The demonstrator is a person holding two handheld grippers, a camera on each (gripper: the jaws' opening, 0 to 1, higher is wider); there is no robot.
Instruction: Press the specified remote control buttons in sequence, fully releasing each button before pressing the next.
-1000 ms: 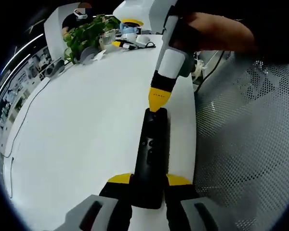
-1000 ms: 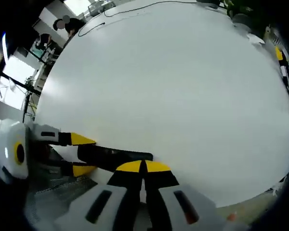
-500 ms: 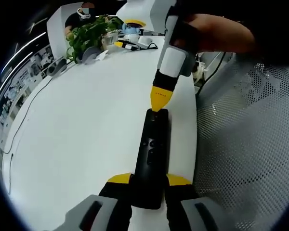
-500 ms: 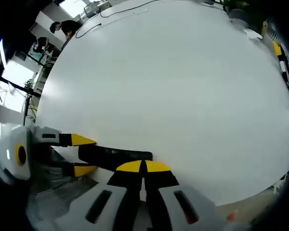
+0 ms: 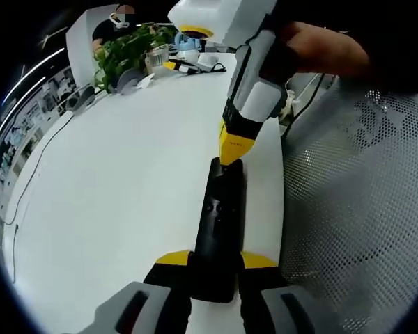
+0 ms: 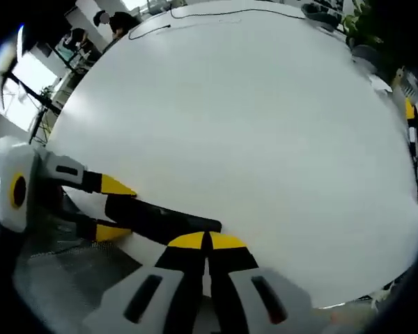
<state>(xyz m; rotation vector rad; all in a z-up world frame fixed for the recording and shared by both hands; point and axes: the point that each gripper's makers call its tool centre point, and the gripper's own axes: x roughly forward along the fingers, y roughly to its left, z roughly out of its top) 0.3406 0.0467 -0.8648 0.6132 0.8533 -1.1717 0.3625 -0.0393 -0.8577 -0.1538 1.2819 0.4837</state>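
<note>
A black remote control [image 5: 219, 223] lies lengthwise on the white table [image 5: 125, 181], its near end clamped between the yellow tips of my left gripper [image 5: 216, 261]. My right gripper [image 5: 231, 154] comes down from above with jaws together, its yellow tip touching the remote's far end. In the right gripper view the shut right gripper [image 6: 207, 241] rests on the remote [image 6: 164, 219], and the left gripper [image 6: 111, 209] holds it from the left.
A grey perforated mesh surface [image 5: 362, 209] lies beside the table's right edge. At the far end stand a green plant [image 5: 125, 49], cups and small items [image 5: 184, 52]. A thin cable [image 5: 28, 181] runs along the table's left side. A person [image 5: 115, 21] is in the background.
My right gripper has tilted, its body leaning more over the remote; its tip stays at the remote's far end. The left gripper keeps its hold.
</note>
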